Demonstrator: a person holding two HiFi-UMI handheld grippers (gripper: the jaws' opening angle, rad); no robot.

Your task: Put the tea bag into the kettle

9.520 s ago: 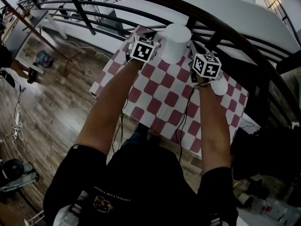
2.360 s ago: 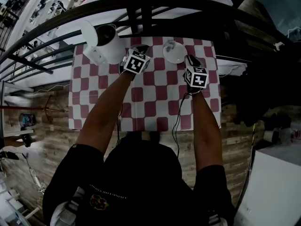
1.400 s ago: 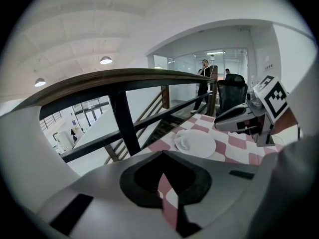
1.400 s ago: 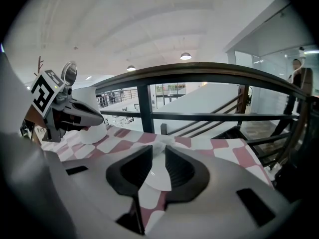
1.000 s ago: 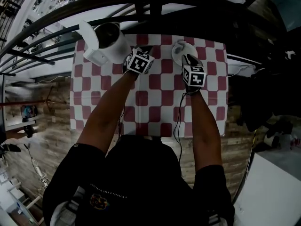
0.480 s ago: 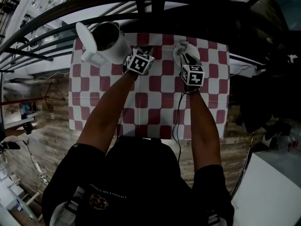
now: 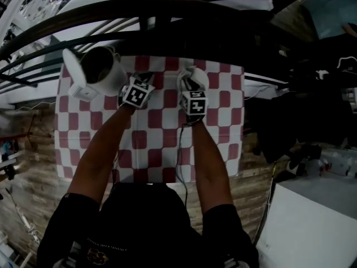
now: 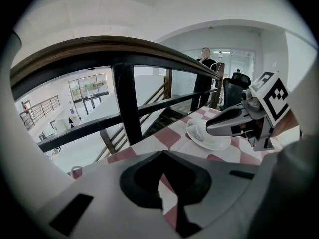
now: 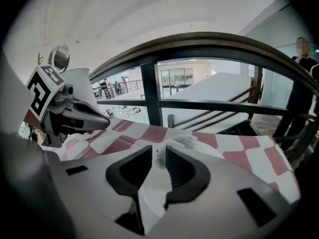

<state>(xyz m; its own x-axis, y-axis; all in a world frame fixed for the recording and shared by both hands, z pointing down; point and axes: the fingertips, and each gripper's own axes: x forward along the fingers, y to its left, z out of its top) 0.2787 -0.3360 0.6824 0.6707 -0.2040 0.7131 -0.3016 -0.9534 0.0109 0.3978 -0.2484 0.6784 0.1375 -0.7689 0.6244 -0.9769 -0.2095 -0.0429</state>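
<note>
here right tongs (image 9: 158, 158) gape over the saucer (image 8: 215, 142) at the far table (image 7: 146, 145) edge; left tongs (image 8: 162, 156) clenched

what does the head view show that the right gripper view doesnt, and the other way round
Only the head view: the person's forearms, the wood floor and a look straight down into the kettle's open mouth.

Only the right gripper view: the right tongs standing apart over the saucer, what looks like the tea bag lying on it, and a bystander beyond the railing.

Both: the kettle, the left tongs, the railing and the checked cloth.
</note>
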